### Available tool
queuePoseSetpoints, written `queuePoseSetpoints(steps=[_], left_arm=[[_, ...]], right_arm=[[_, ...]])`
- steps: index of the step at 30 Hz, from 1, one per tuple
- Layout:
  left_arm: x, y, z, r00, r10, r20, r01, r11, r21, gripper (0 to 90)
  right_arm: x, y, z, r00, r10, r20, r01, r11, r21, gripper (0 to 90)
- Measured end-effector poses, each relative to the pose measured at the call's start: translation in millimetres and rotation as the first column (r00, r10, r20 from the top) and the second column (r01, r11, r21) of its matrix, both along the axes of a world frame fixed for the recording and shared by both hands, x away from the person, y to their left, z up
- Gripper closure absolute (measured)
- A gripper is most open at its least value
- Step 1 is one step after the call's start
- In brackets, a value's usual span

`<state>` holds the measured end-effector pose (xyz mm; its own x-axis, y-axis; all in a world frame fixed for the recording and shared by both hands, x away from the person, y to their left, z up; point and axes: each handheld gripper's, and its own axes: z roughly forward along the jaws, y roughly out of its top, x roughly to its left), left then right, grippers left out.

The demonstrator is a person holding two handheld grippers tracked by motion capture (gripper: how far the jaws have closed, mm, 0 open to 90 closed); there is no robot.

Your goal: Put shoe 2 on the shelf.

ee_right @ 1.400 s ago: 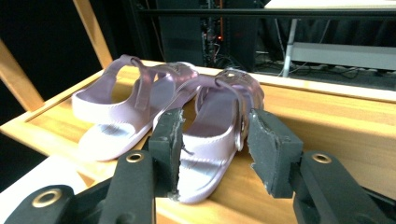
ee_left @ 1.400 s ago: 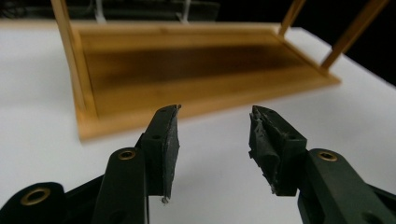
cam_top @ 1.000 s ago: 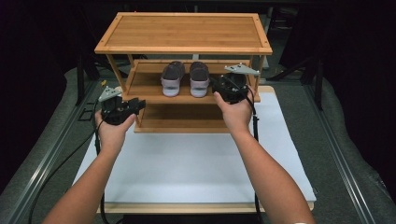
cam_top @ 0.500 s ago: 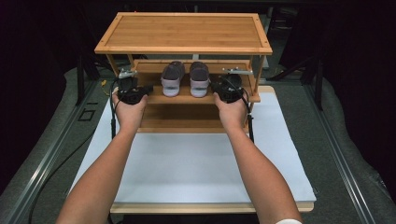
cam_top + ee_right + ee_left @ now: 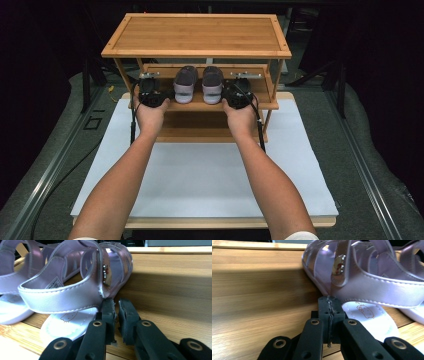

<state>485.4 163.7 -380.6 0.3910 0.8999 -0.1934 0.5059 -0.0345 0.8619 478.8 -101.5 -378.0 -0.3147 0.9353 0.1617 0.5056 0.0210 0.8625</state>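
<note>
sandals [image 5: 199, 84], a lilac pair, sit side by side on the middle shelf [image 5: 195, 106] of the bamboo rack [image 5: 196, 34] on the bench [image 5: 200, 175], heels toward us. we've brought a gripper in at each outer side so both can be taken at once. our left gripper [image 5: 329, 305] has its jaws pressed together with nothing between them, its tip right at the side strap of the left sandal [image 5: 372, 287]. our right gripper [image 5: 114, 305] has just been closing; a narrow gap remains with nothing in it, one jaw touching the edge of the right sandal [image 5: 75, 296]. we judge neither sandal is gripped yet, so the jaws likely need reopening around the straps.
</note>
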Motion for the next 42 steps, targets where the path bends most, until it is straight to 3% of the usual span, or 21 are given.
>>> queuePoseSetpoints(steps=[13,15,19,22,24,27,35,42], left_arm=[[2.1,-8.2,-0.5,0.9996,-0.007,-0.027,0.007,1.0000,0.000,89.9],[2.0,-11.2,0.0,0.9997,-0.003,-0.022,0.003,0.9998,0.021,89.9],[3.1,-12.3,1.3,0.9995,-0.001,-0.032,0.002,0.9999,0.016,90.0],[4.2,-15.3,3.0,0.9992,0.005,-0.040,-0.004,0.9994,0.034,90.0],[5.2,-16.5,4.5,0.9989,0.008,-0.046,-0.006,0.9991,0.042,90.0],[8.5,-17.3,5.6,0.9989,0.003,-0.047,-0.001,0.9982,0.060,90.0],[12.1,-15.8,3.0,0.9992,-0.014,-0.038,0.015,0.9991,0.039,90.0],[12.0,-16.5,2.5,0.9992,-0.019,-0.035,0.020,0.9987,0.046,90.0]], right_arm=[[2.3,10.9,-3.4,0.9999,0.008,-0.009,-0.008,1.000,-0.006,88.4],[2.1,13.9,-3.5,0.9995,0.028,-0.012,-0.028,1.000,-0.008,90.0],[2.8,16.8,-2.2,0.9999,0.010,-0.004,-0.010,0.999,-0.046,90.0],[5.5,15.3,0.6,0.9982,0.054,-0.024,-0.056,0.997,-0.050,90.0],[6.9,17.8,1.6,0.9996,0.017,-0.024,-0.018,0.996,-0.086,90.0],[11.3,16.4,2.1,0.9985,0.033,-0.044,-0.036,0.997,-0.062,90.0],[13.5,9.7,0.8,0.9952,0.083,-0.052,-0.083,0.997,-0.001,90.0],[13.9,11.4,0.9,0.9975,0.053,-0.047,-0.054,0.998,-0.024,90.0]])
